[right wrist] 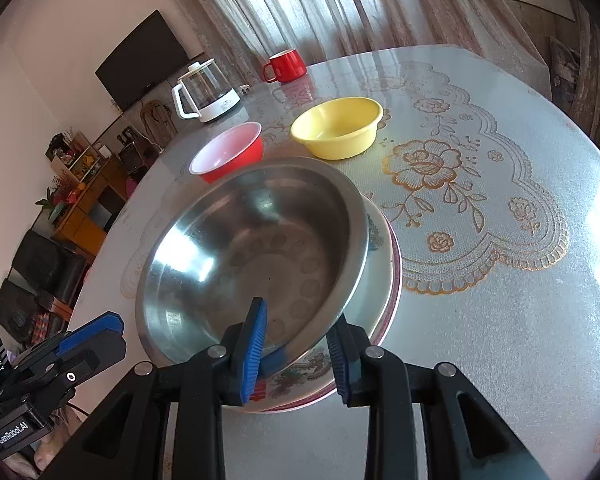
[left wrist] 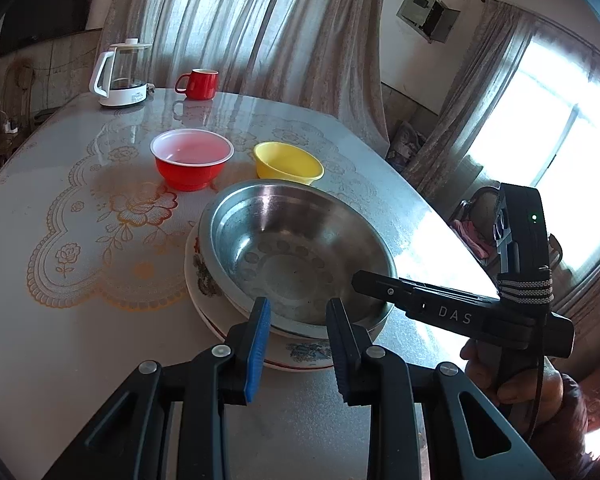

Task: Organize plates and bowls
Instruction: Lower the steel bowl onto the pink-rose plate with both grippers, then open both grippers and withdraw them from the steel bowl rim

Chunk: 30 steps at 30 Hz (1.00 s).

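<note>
The left tool (left wrist: 298, 316) hangs over the near rim of the steel bowl (left wrist: 300, 252), its jaws a little apart and gripping nothing; the blue pads (left wrist: 258, 344) stand clear of the metal. The right tool (right wrist: 296, 340) sits at the near right edge of the same steel bowl, whose rim runs between its narrowly parted pads, though whether they press on it cannot be told. In the left wrist view the right tool comes in from the right, held by a hand (left wrist: 520, 376), its tip over the bowl's right rim. The steel bowl rests in a white plate with a floral pattern and red edge (right wrist: 380, 280), tilted up toward the left. Farther off stand a red bowl (left wrist: 192, 160) with a white inside and, just to its right, a yellow bowl (left wrist: 288, 162), the two apart. At the far edge are a glass kettle on a white base (left wrist: 122, 74) and a red mug (left wrist: 198, 84). The surface (right wrist: 480, 320) is round, covered with a glossy clear sheet over a lace cloth with gold roses, bright with glare on the right. Beyond hang pale striped curtains (left wrist: 240, 24); a dark television (right wrist: 140, 60) is on the left wall above a wooden cabinet (right wrist: 88, 200), and a sunlit window (left wrist: 560, 120) lies to the right.
</note>
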{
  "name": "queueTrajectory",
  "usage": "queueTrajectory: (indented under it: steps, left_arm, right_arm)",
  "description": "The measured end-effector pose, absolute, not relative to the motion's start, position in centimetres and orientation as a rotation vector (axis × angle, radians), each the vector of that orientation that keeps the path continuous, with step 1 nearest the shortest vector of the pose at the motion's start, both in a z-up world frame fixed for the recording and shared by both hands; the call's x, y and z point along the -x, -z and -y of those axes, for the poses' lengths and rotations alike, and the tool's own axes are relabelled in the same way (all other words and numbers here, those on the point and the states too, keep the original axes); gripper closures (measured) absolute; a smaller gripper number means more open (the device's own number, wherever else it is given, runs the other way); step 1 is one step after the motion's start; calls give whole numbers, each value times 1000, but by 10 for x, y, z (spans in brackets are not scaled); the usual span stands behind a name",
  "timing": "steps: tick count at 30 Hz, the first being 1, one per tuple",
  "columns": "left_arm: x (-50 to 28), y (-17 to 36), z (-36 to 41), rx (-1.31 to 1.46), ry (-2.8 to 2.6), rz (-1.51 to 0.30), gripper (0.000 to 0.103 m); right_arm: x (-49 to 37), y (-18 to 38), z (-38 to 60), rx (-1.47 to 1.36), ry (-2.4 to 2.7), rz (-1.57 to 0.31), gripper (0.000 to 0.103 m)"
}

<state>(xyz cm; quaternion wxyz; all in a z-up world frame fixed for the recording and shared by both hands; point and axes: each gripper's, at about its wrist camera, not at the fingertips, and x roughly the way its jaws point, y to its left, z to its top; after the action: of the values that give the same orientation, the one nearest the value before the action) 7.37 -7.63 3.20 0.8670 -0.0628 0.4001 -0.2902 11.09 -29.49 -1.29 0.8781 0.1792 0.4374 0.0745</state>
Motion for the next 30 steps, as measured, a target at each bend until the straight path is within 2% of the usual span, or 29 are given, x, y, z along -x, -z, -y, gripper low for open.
queueTrajectory:
  steps: [17,30]
  left_arm:
    - [-74,-25,72,98,542,-852,71]
    - [-83,-25,61,115,511,-863,59]
  right_arm:
    - [-108,15,293,-400,-183,-921,74]
    - [-107,17,295,-461,-194,-916,73]
